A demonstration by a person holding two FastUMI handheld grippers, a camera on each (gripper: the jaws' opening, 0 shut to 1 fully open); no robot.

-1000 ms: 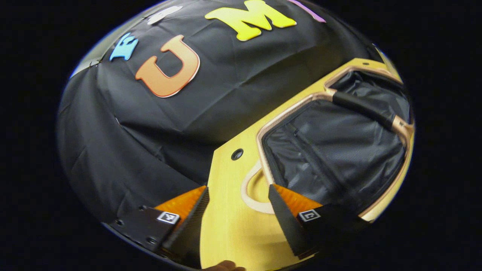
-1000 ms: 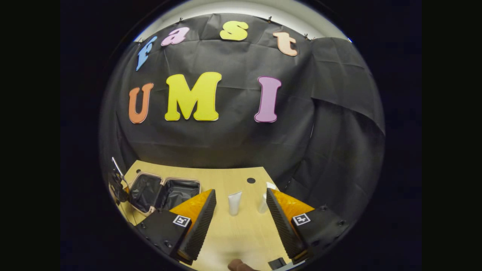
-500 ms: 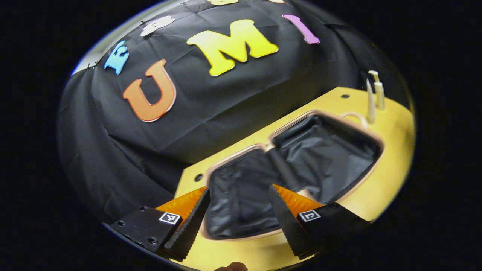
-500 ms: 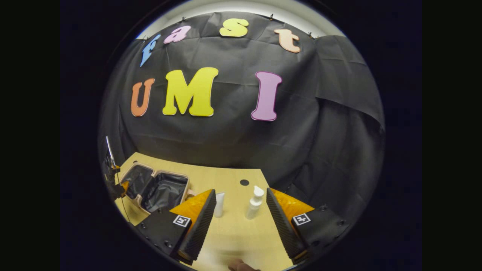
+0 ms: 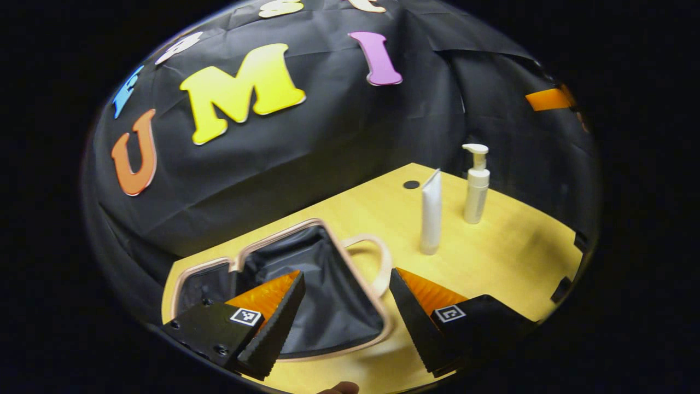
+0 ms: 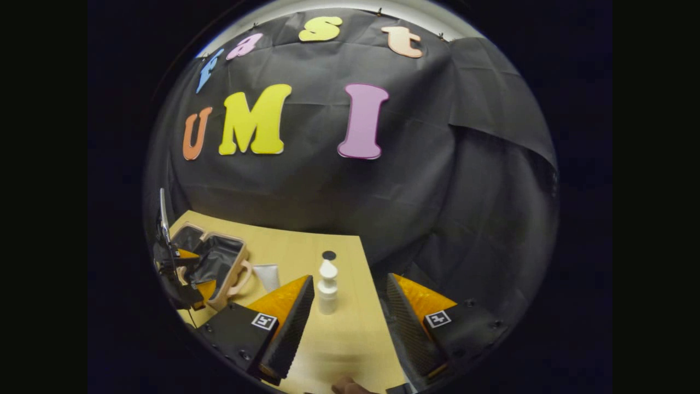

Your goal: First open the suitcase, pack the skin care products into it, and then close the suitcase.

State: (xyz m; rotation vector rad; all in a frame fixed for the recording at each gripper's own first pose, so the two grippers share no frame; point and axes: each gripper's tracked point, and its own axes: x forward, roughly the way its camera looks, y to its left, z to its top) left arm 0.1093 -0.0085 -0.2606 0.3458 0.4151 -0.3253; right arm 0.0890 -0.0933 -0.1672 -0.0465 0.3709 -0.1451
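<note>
Both halves of the open suitcase (image 5: 328, 295) hold nothing visible

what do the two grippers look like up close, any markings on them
The left gripper and the right gripper look alike: two wedge-shaped fingers that taper toward the tips, with ribbed, sawtooth inner faces. Each finger sits on a black block with visible screws and carries a small square black-and-white tag. No cables or sleeves can be made out at these fingers.

suitcase (image 5: 328, 306): black lining, rose-gold rim, pale handle
tube (image 5: 431, 213): white
pump bottle (image 5: 476, 186): white
table (image 5: 508, 257): light yellow wood
</note>
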